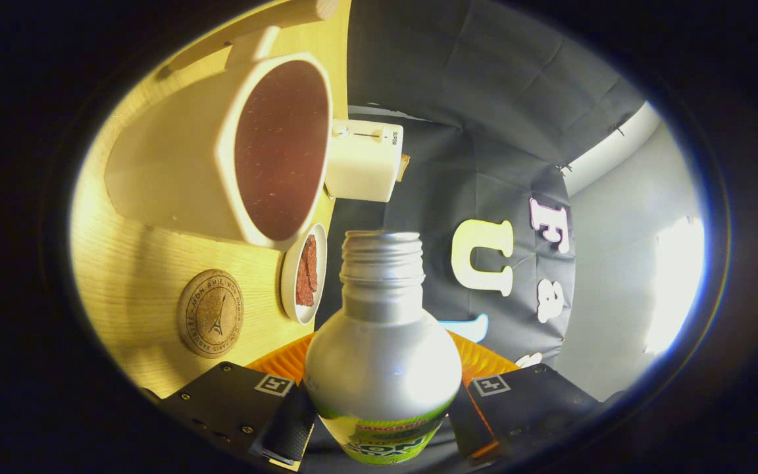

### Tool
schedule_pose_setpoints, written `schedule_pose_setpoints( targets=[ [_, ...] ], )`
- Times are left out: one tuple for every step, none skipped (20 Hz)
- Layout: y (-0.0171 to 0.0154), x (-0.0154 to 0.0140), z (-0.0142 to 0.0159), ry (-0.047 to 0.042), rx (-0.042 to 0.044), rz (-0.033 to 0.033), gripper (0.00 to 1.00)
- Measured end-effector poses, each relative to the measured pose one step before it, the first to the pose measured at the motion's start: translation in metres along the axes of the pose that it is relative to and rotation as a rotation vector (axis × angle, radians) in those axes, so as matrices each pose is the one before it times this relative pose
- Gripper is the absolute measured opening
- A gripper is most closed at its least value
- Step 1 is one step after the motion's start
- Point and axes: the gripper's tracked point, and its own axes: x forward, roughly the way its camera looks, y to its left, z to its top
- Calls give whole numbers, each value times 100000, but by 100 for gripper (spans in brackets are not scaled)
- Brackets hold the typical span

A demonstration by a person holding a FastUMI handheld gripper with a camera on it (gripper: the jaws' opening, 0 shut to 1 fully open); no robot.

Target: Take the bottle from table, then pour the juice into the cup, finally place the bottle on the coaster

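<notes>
A silver metal bottle (382,355) with a green label and an uncapped threaded neck sits between the fingers of my gripper (382,431), which is shut on its body. The view is rolled over, so the wooden table (129,276) stands like a wall beside the bottle. A cream cup (221,158) holding dark red juice rests on that table, its mouth just beyond the bottle's neck. The round cork coaster (210,313) lies on the table near the fingers, beside the cup.
A small white dish (303,273) with reddish pieces sits between the coaster and the bottle's neck. A cream toaster (364,160) stands beyond the cup. A wooden utensil handle (254,26) lies past the cup. Black booth cloth fills the far side.
</notes>
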Motion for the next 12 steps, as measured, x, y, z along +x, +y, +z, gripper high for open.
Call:
schedule_pose_setpoints(
  targets=[
    [45,-121,-7,-203,-320,102,83],
    [-44,83,-22,-98,-426,160,83],
    [-157,272,-50,-12,-550,83,83],
    [-99,26,-23,-72,-442,-41,83],
    [-7,-27,41,-123,-553,123,83],
    [15,-69,-14,73,-576,13,83],
    [-9,29,-10,-193,-666,67,83],
    [-53,-39,12,-11,-729,7,83],
    [-28,-8,42,-98,-781,44,83],
    [9,-79,-35,-180,-632,106,83],
    [130,37,61,-346,-798,396,83],
    [-119,-61,20,-220,-474,-245,83]
  ],
)
